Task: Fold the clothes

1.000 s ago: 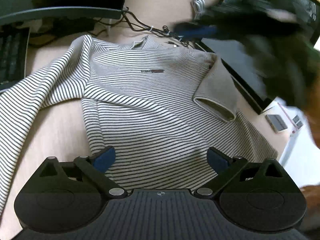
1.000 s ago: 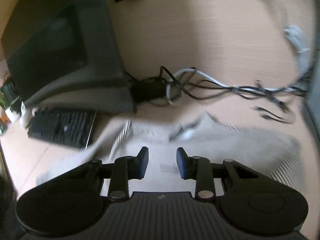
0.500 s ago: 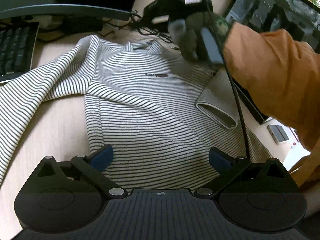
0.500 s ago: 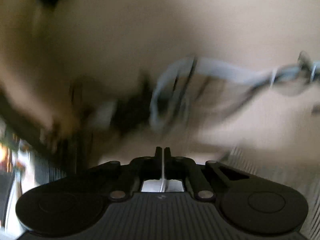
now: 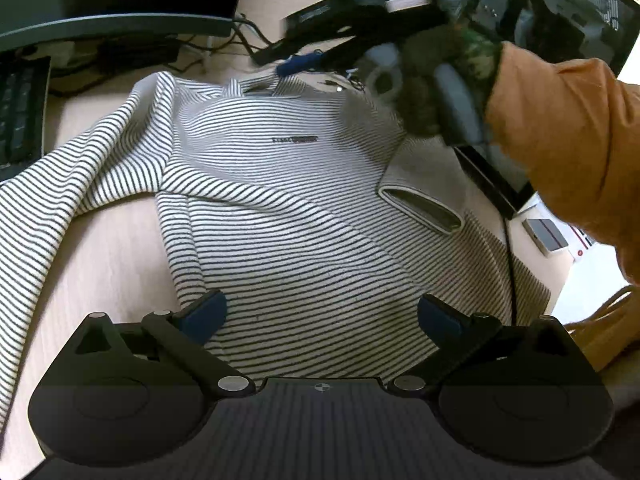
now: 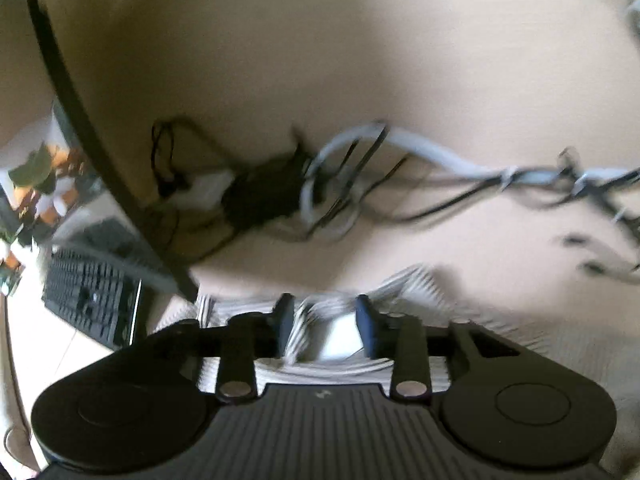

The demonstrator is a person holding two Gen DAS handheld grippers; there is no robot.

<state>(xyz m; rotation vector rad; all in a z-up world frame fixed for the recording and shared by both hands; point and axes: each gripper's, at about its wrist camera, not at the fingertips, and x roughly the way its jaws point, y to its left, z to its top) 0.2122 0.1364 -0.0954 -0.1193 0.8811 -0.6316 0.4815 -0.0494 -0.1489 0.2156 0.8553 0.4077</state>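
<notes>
A black-and-white striped long-sleeved shirt (image 5: 280,216) lies face up on a light wooden desk (image 5: 108,256). Its right sleeve (image 5: 424,196) is folded in over the chest; its left sleeve (image 5: 52,184) stretches out to the left. My left gripper (image 5: 320,316) is open and empty, hovering over the shirt's hem. My right gripper (image 6: 324,328) is open over the collar; striped fabric (image 6: 312,320) lies between its fingers, not pinched. It also shows in the left wrist view (image 5: 304,62), blurred, at the neckline.
A monitor stand (image 5: 120,28) and keyboard (image 5: 20,116) sit at the back left. A tangle of cables (image 6: 352,184) lies behind the collar. A screen (image 5: 532,32) stands at the right, with small cards (image 5: 548,236) by the desk edge.
My right gripper was shut half a second ago and has opened, moving over the collar. The left gripper has barely moved.
</notes>
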